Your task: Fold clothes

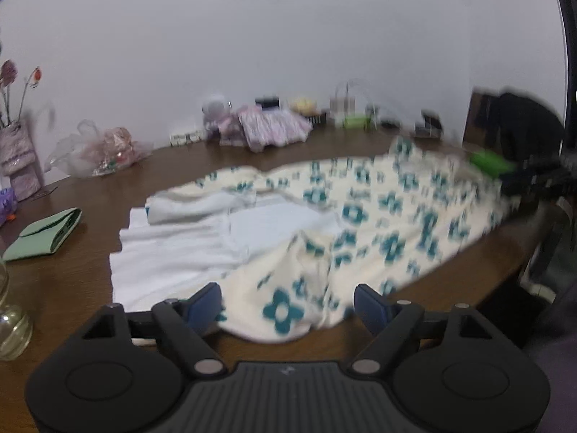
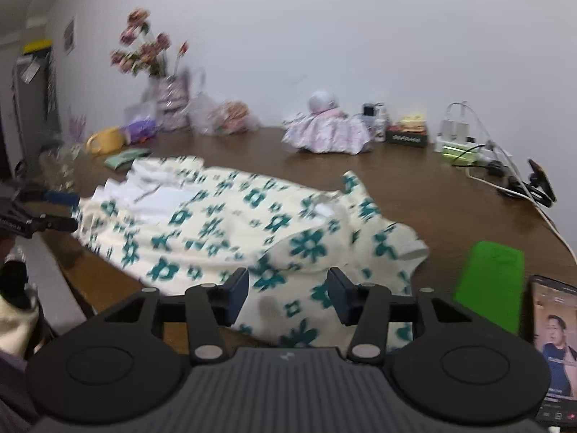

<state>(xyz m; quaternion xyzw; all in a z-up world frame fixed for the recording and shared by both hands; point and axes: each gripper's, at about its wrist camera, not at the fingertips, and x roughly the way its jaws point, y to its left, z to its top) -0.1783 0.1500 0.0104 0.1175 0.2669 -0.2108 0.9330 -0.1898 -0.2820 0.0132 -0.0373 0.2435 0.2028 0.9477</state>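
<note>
A cream shirt with teal flower print [image 1: 378, 223] lies spread across the brown table [image 1: 90, 195], partly over a white garment [image 1: 169, 256]. In the left wrist view my left gripper [image 1: 288, 306] is open, its blue pads [image 1: 205, 306] wide apart either side of the shirt's near hem. In the right wrist view the same shirt [image 2: 216, 223] stretches leftwards, and my right gripper [image 2: 288, 296] is open over its near edge, holding nothing. My left gripper [image 2: 68, 211] shows at the shirt's far left end. The right gripper [image 1: 523, 176] appears blurred at the shirt's right end.
A green flat object [image 2: 490, 281] and a lit phone [image 2: 551, 342] lie right of my right gripper. Cables and chargers [image 2: 465, 144], a doll [image 2: 324, 130], flowers in a vase [image 2: 169, 104] and bags line the wall. A green pouch [image 1: 43, 234] and glass jar [image 1: 14, 328] sit left.
</note>
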